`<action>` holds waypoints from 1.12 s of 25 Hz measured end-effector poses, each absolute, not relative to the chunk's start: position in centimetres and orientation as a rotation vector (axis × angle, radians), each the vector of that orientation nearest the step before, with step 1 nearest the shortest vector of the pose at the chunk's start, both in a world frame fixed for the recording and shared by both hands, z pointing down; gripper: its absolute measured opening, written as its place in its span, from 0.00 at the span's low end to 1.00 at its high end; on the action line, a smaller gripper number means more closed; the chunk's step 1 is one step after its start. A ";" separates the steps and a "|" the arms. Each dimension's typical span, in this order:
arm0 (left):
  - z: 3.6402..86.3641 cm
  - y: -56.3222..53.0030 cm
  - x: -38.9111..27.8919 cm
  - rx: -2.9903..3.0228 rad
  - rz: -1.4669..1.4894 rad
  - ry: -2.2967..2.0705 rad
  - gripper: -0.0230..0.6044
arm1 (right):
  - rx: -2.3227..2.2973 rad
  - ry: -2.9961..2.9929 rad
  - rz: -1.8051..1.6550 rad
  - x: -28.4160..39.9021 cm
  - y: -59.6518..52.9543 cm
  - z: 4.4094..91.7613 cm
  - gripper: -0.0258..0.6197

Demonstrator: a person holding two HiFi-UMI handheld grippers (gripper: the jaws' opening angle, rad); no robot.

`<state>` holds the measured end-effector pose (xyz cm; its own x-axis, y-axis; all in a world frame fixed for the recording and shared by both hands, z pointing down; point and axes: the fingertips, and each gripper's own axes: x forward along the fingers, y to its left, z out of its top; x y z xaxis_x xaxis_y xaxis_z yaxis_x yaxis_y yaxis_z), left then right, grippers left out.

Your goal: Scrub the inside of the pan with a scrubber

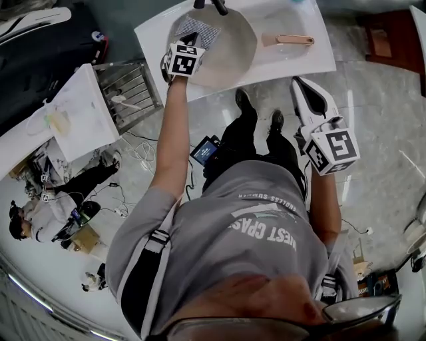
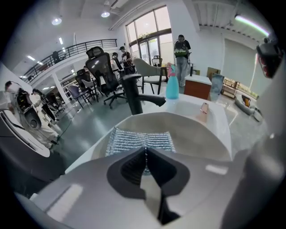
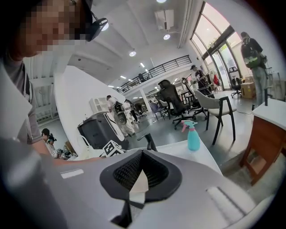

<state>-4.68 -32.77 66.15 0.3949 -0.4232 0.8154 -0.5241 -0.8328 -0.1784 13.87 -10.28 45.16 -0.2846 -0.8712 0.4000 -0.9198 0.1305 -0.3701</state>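
A wide pale pan (image 1: 226, 50) with a black handle (image 1: 210, 5) sits on the white table (image 1: 299, 60). A silvery mesh scrubber (image 1: 201, 30) lies against the pan's inner left side. My left gripper (image 1: 193, 36) reaches down into the pan and is shut on the near edge of the scrubber (image 2: 140, 141); a strand of mesh shows between its jaws (image 2: 145, 151). My right gripper (image 1: 298, 82) hangs off the table's front edge, to the right of the pan, shut with nothing in it (image 3: 142, 153).
A copper-coloured handled tool (image 1: 287, 40) lies on the table right of the pan. A blue spray bottle (image 2: 172, 85) stands at the table's far side. A wire rack (image 1: 130, 86) and a second white table (image 1: 73, 113) are to the left, a person (image 1: 46, 206) beyond.
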 end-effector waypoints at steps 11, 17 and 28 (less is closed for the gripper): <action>72.1 -29.8 3.6 2.502 1.510 -0.576 0.05 | 1.955 -2.172 0.908 17.5 -7.4 46.3 0.04; 74.1 -23.8 3.6 2.425 1.601 -0.384 0.05 | 1.958 -2.182 0.897 18.4 -6.9 46.0 0.04; 70.1 -23.0 -7.7 2.351 2.017 -0.512 0.05 | 1.833 -2.305 0.857 16.1 -9.5 45.3 0.04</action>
<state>-7.69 -22.96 70.13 0.1218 -0.2432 0.9623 -0.2455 -0.9468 -0.2082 16.09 -9.46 45.27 -0.2843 -0.8761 0.3893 -0.9177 0.1311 -0.3751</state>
